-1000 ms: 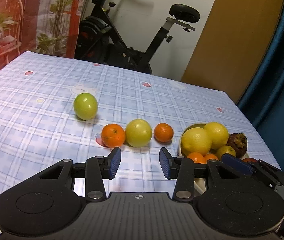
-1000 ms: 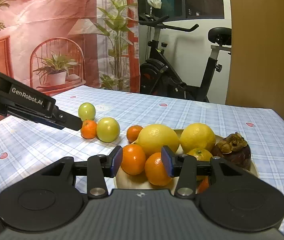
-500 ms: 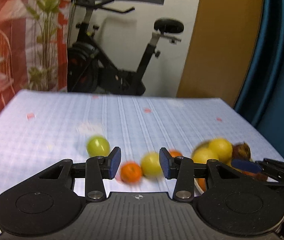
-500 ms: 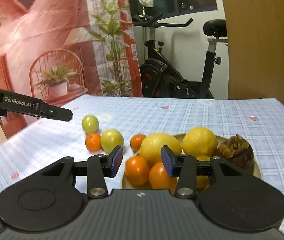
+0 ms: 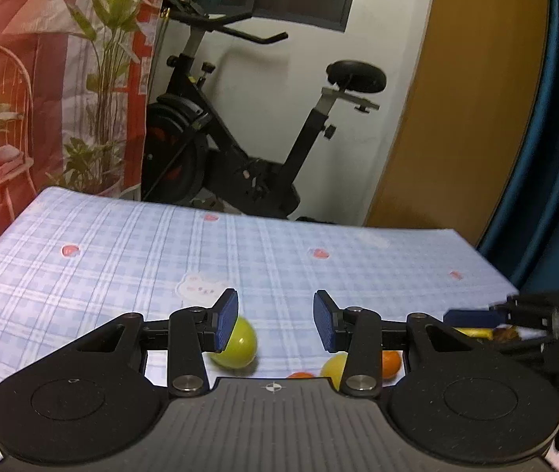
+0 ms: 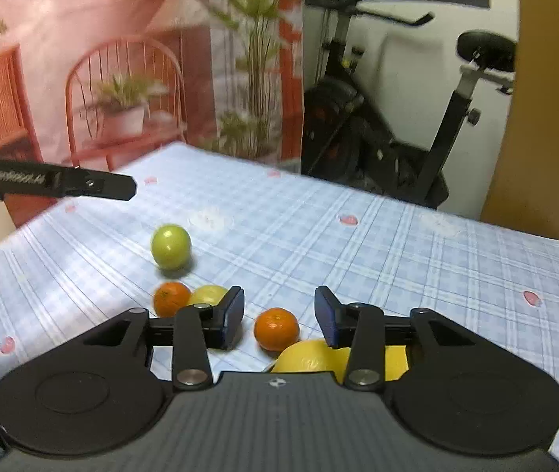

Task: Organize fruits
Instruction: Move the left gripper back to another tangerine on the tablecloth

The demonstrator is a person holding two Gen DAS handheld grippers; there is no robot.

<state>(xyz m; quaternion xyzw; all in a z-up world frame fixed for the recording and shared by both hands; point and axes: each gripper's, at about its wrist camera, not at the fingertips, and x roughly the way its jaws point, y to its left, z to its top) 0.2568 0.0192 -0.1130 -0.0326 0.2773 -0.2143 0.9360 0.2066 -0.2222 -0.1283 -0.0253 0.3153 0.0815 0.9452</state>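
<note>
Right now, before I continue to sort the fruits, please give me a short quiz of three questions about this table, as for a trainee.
1. True or false: the green fruit touches a mandarin.
2. In the right wrist view, how many mandarins lie on the checked tablecloth?
3. What stands behind it? A) exercise bike B) fridge C) sofa
Key: 1 false, it lies apart; 2 two; 3 A.
</note>
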